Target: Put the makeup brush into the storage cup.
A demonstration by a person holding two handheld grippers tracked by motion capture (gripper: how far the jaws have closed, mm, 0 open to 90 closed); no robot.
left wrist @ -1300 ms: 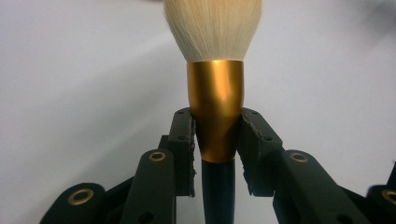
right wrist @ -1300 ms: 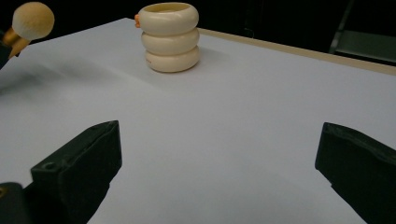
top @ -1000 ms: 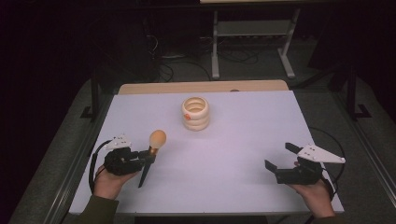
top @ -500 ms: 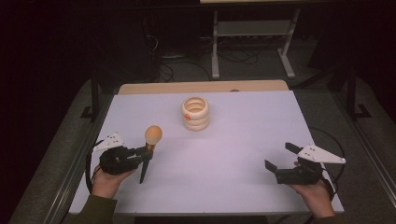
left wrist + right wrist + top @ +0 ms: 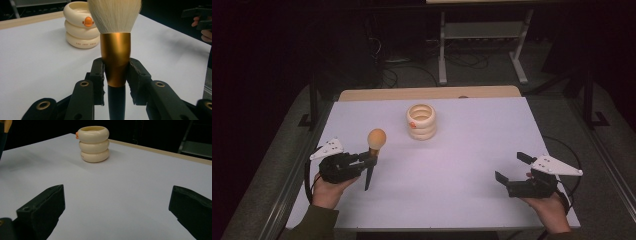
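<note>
My left gripper is at the table's left, shut on a makeup brush. Its pads clamp the gold ferrule just above the black handle. The brush stands nearly upright, with its pale bristle head up and its handle tip pointing down at the table. A cream holder made of three stacked rings stands at the middle back, apart from both grippers. At the front right, my right gripper is open with nothing between its jaws.
A white sheet covers the table, and a wooden strip shows along the far edge. A metal stand and cables are on the dark floor behind. The other hand shows far off in the left gripper view.
The brush head has risen a little and the brush stands more upright in the left gripper. The right gripper has stayed where it was.
</note>
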